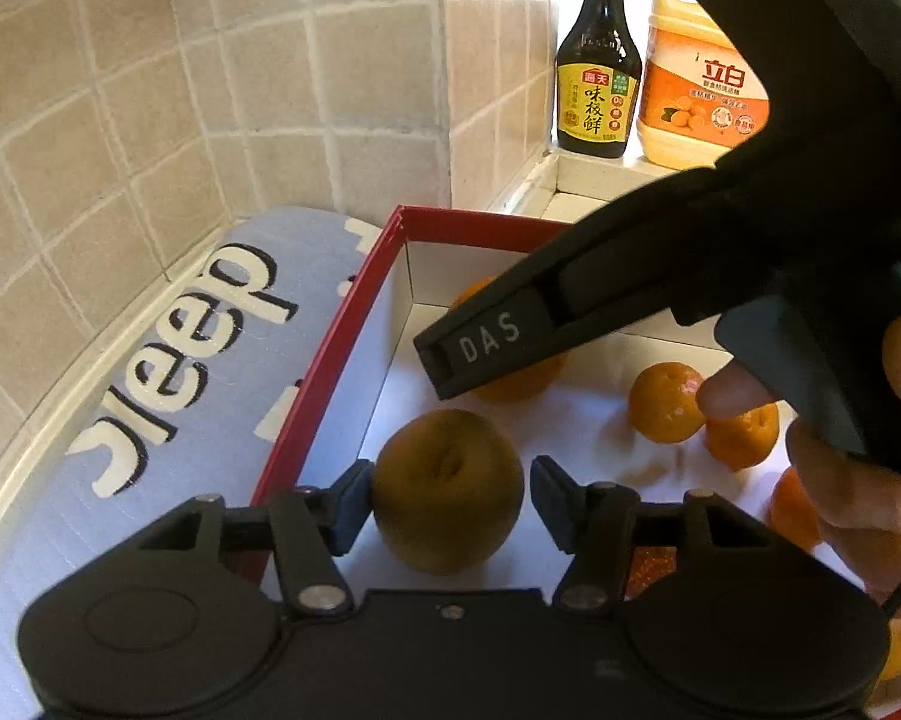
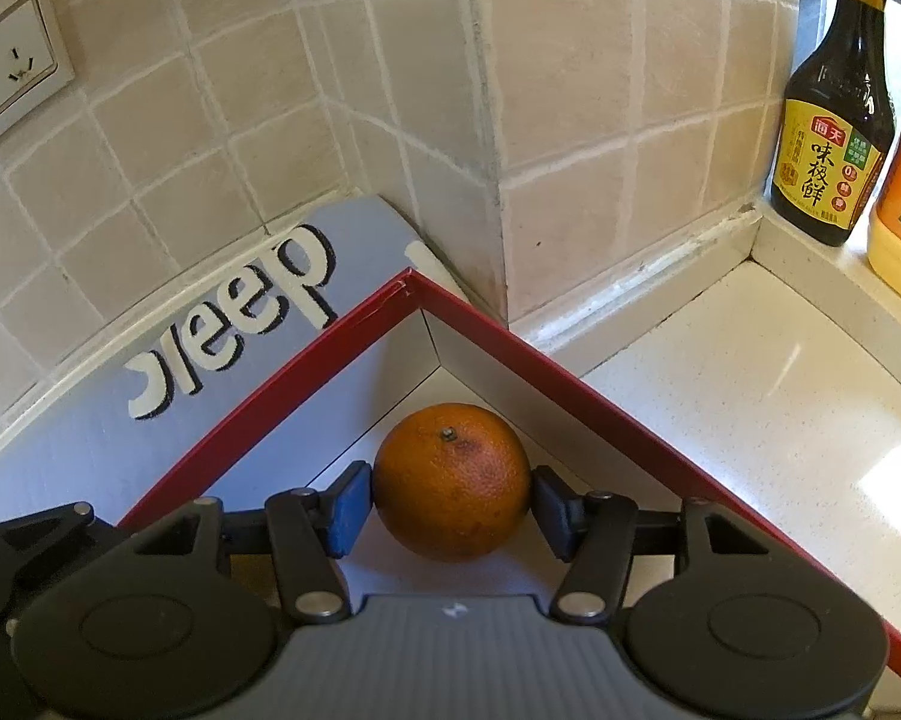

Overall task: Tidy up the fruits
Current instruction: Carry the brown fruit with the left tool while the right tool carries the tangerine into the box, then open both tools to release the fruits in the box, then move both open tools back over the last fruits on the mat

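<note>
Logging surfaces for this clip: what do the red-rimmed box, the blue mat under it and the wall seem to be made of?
The red-rimmed box with white inside looks like matte cardboard: thin folded walls, a creased corner. The pale blue mat with white "sleep" lettering seems a soft quilted fabric, showing faint stitch lines. The beige wall is ceramic tile with pale grout, slightly glossy.

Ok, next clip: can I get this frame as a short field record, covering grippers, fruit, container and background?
left gripper: left pad touches brownish fruit, right pad apart; open
right gripper: shut on orange, at box corner
container: red-rimmed box, white inside
loose fruit: small tangerines on box floor
under box: blue mat
background: dark sauce bottle, orange detergent jug, wall socket
</note>
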Available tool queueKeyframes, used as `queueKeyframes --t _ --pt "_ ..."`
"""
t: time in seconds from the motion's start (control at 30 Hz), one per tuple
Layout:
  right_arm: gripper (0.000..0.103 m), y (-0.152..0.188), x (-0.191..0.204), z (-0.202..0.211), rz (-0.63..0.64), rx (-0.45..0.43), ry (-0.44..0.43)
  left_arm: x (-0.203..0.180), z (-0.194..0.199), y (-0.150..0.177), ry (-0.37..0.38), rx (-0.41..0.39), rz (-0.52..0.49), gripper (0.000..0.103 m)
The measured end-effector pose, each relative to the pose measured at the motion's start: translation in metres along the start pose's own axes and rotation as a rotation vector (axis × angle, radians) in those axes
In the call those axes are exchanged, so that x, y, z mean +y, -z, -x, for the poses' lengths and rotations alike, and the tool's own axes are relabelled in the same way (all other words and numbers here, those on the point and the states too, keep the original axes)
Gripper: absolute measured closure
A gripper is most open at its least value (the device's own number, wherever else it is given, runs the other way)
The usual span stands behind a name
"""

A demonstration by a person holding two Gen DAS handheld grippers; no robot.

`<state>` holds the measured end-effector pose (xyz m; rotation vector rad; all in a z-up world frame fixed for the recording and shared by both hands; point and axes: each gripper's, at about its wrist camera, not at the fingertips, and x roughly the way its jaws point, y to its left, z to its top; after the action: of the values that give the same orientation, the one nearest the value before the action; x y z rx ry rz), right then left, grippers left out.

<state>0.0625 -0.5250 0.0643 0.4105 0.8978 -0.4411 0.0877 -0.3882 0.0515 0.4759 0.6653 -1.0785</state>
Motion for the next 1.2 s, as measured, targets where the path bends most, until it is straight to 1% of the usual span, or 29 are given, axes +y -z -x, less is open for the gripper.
queueKeyframes --t 0.1,0.27,0.37,0.43,0.5,0.57,0.7,0.83,1.0,1.1,1.2 --pt "0.043 0.0 0.0 0.001 -0.004 0.006 0.0 0.004 0.004 0.001 0.011 -0.007 0.016 0.033" --pt "0.042 0.004 0.001 0.004 -0.002 0.01 -0.009 0.011 0.022 0.003 0.038 -0.048 0.042 0.032" --pt "0.035 0.005 0.002 0.015 0.009 -0.033 -0.015 0.019 0.037 0.007 0.044 -0.073 0.062 0.032" --pt "0.035 0.004 0.002 0.023 0.024 -0.054 0.0 0.028 0.049 0.011 0.035 -0.084 0.086 0.032" --pt "0.035 0.002 -0.001 0.033 0.018 -0.066 0.0 0.037 0.064 0.016 0.042 -0.102 0.108 0.031" --pt "0.035 -0.001 -0.007 0.048 0.0 -0.09 -0.005 0.045 0.08 0.02 0.01 -0.123 0.126 0.031" --pt "0.035 -0.01 -0.016 0.089 -0.016 -0.174 0.007 0.064 0.115 0.028 -0.042 -0.176 0.162 0.031" --pt "0.034 -0.013 -0.014 0.129 -0.008 -0.231 -0.006 0.079 0.15 0.038 -0.097 -0.23 0.198 0.031" --pt "0.032 0.002 0.013 0.165 0.066 -0.273 -0.036 0.096 0.19 0.053 -0.144 -0.288 0.265 0.031" --pt "0.032 0.02 0.032 0.181 0.106 -0.271 -0.083 0.105 0.212 0.065 -0.143 -0.313 0.311 0.031" --pt "0.032 0.047 0.049 0.191 0.147 -0.248 -0.13 0.109 0.223 0.08 -0.125 -0.318 0.353 0.031"
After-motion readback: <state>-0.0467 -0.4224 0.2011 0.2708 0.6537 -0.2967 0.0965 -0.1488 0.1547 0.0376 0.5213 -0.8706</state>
